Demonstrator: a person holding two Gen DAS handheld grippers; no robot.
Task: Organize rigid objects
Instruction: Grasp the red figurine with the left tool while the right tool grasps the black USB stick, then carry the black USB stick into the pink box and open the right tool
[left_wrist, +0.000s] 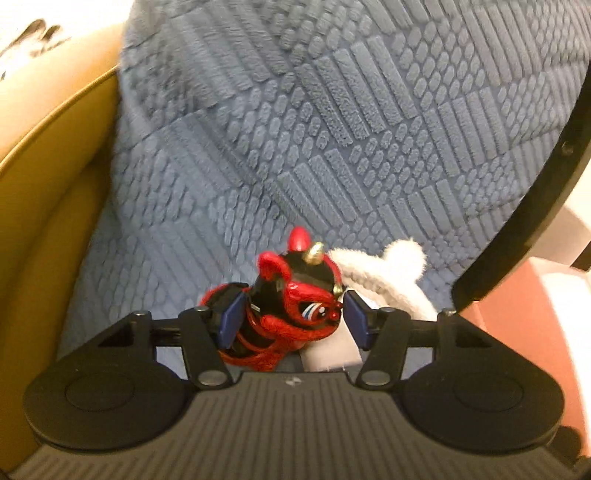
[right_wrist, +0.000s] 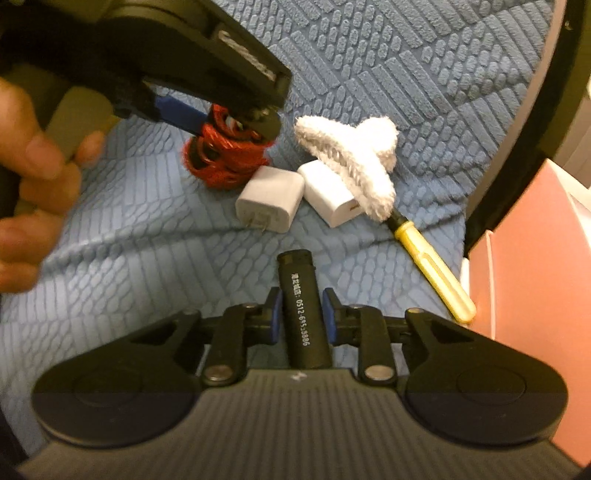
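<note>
My left gripper (left_wrist: 293, 317) is shut on a red and black figurine (left_wrist: 291, 299) over the blue textured cloth (left_wrist: 332, 129). The right wrist view shows that gripper (right_wrist: 236, 122) from the side, with the figurine (right_wrist: 225, 155) resting on the cloth. My right gripper (right_wrist: 302, 317) is shut on a black cylinder (right_wrist: 301, 310) with white printed digits, held just above the cloth. Two white chargers (right_wrist: 271, 201) lie side by side ahead. A white fuzzy hair clip (right_wrist: 354, 158) lies partly over the right charger, also showing in the left wrist view (left_wrist: 384, 269). A yellow-handled tool (right_wrist: 432, 269) lies at the right.
A black curved frame (right_wrist: 524, 129) bounds the cloth on the right, also in the left wrist view (left_wrist: 535, 177). A pink box (right_wrist: 535, 258) stands at the right edge. A tan cushioned surface (left_wrist: 44, 177) lies to the left. The person's hand (right_wrist: 33, 177) holds the left gripper.
</note>
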